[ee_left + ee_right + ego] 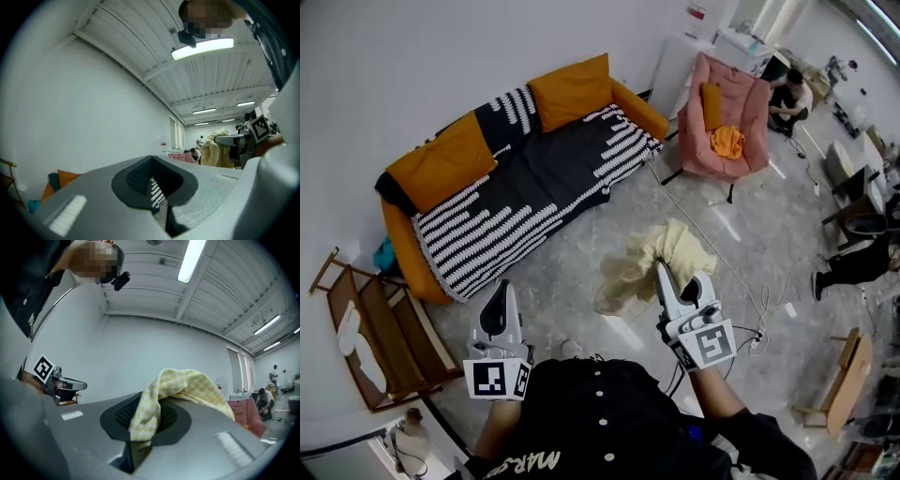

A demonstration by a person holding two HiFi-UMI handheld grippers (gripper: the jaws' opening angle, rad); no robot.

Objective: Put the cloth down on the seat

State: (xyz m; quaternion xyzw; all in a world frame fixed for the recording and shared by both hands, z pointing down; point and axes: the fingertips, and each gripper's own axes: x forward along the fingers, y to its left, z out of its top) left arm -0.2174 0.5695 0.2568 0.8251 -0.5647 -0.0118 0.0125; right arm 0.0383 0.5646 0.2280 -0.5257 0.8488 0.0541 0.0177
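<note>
The person stands on the grey mottled floor point(727, 230) in front of the long orange sofa point(405, 251), which has a black-and-white striped throw point(525, 202) spread over its seat and two orange cushions point(441, 159) against its back. Both grippers point level toward the sofa, well short of it.

The right gripper point(664, 277) is clamped on the pale yellow checked cloth point(642, 267). In the right gripper view a fold of it is pinched in the dark recess between the jaws, and the rest is draped over the top. The cloth bunches and hangs from the gripper in the air above the floor, apart from the sofa seat.

The left gripper point(502, 289) is nearer the sofa's middle. Its jaws are drawn together with nothing between them, and only a slit shows the striped throw beyond.

Past the sofa's right end stands a pink padded armchair point(748, 103) with a crumpled orange cloth point(727, 141) on its seat. A wooden rack point(370, 333) stands off the sofa's left end.
</note>
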